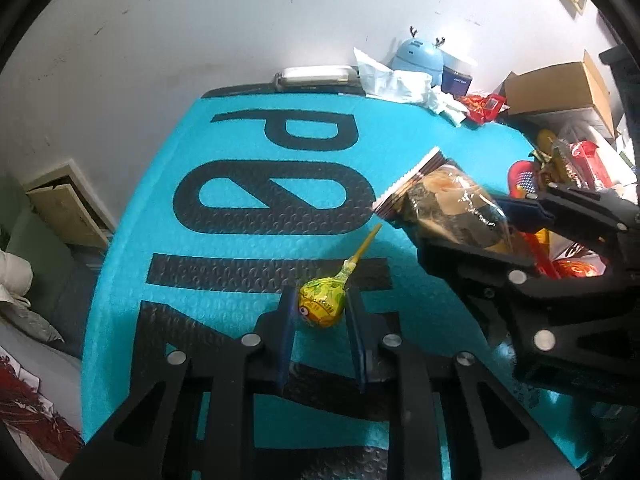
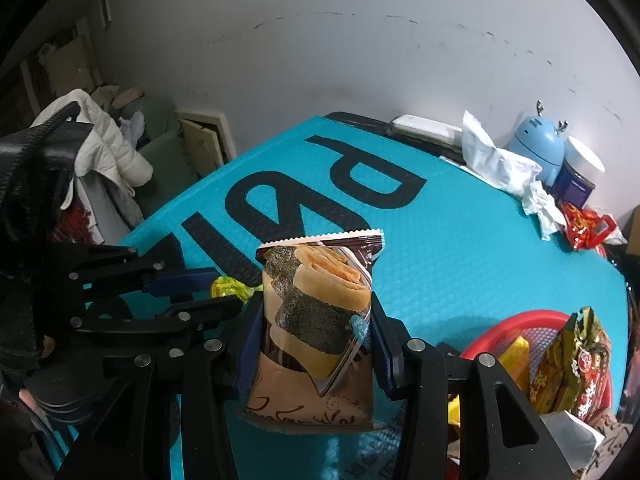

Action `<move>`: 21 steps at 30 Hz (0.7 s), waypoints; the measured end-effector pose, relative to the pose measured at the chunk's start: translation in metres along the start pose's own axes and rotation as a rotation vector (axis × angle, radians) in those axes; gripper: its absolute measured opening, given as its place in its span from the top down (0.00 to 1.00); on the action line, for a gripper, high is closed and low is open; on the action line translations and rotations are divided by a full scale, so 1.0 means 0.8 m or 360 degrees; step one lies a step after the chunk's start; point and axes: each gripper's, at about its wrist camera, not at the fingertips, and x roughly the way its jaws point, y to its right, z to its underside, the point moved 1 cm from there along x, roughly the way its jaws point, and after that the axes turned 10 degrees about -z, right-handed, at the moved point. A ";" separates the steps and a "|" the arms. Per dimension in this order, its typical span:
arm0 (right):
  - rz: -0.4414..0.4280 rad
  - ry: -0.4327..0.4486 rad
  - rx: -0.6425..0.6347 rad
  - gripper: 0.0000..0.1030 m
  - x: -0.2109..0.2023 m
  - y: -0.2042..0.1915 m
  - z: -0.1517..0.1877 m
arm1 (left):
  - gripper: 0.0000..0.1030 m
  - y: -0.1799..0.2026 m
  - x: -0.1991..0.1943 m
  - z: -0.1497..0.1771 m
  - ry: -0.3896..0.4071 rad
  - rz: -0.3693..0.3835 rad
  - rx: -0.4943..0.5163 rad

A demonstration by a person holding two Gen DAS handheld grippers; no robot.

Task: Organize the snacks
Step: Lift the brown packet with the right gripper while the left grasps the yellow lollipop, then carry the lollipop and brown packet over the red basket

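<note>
A teal bubble-textured mat (image 1: 240, 184) with large black letters covers the desk, which stands against a scuffed white wall (image 1: 200, 20). Along the far edge lie crumpled white paper (image 1: 394, 80), a pale blue antlered gadget (image 1: 418, 56), a dark jar (image 1: 456, 78) and a cardboard box (image 1: 560, 88); a white jacket (image 2: 104, 148) is heaped beyond the desk's left side. A red basket (image 2: 516, 322) at the right holds several snack packets. The left tool (image 1: 322, 312) slants steeply down to the mat, clenched on the wrapped yellow-green head of a lollipop (image 1: 320, 304), one blue pad on each side. The lollipop's stick runs away from the tool, up and to the right in the left wrist view, its long axis lying flat on the mat. The right tool (image 2: 316, 344), also tilted down, hangs above the mat just right of the left one, grasping a seaweed-roll snack packet (image 2: 320, 320) by its sides; the packet stands upright, its long axis vertical, serrated top edge pointing away from the tool.
</note>
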 end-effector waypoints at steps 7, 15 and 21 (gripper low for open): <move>-0.0022 0.0017 0.0014 0.55 -0.016 -0.009 0.005 | 0.77 0.001 -0.034 0.006 0.0057 -0.0011 -0.0011; -0.0049 0.0070 0.0007 0.55 -0.051 -0.035 0.013 | 0.77 0.001 -0.086 0.019 0.0137 -0.0037 -0.0031; -0.0055 0.0127 -0.0015 0.55 -0.085 -0.058 0.023 | 0.77 0.005 -0.129 0.030 0.0216 -0.0055 -0.0031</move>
